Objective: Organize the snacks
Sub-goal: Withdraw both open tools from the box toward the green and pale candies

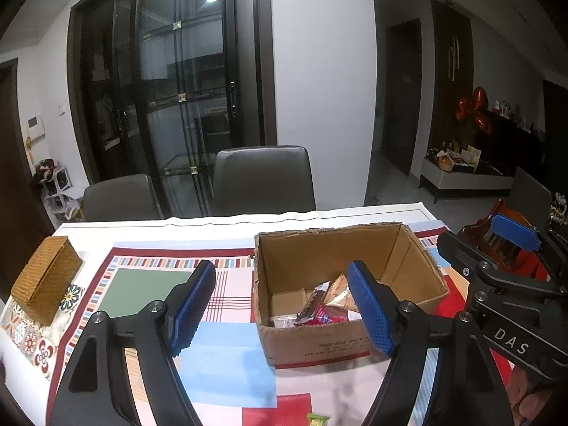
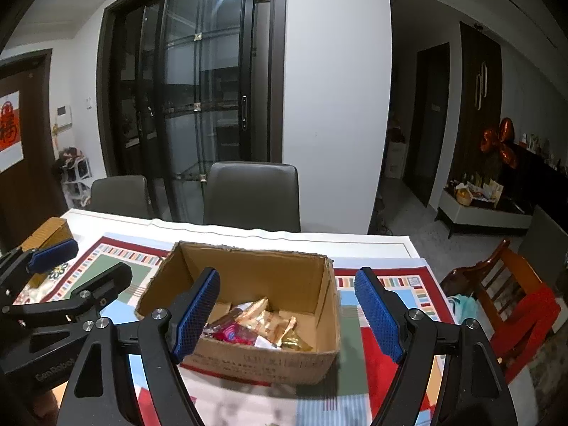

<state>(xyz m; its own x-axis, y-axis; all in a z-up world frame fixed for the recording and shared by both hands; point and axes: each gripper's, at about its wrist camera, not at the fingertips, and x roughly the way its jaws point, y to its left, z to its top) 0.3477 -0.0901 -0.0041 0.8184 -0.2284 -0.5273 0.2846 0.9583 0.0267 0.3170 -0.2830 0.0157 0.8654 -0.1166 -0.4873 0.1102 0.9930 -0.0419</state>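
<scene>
An open cardboard box (image 1: 408,248) stands on the patterned tablecloth; it also shows in the right wrist view (image 2: 319,291). Inside lie several snack packets (image 1: 326,305), gold and red wrappers (image 2: 262,326). My left gripper (image 1: 284,309) is open and empty, held above the table with its right pad in front of the box's near wall. My right gripper (image 2: 289,316) is open and empty, held above the box's front edge. A small green-wrapped snack (image 1: 317,419) lies on the cloth near the bottom edge of the left wrist view.
A woven wicker box (image 1: 46,280) sits at the table's left edge. Two grey chairs (image 1: 262,181) stand behind the table. A wooden chair with a red cushion (image 2: 514,301) is at the right. The right gripper shows in the left wrist view (image 1: 497,273), and the left gripper shows in the right wrist view (image 2: 53,269).
</scene>
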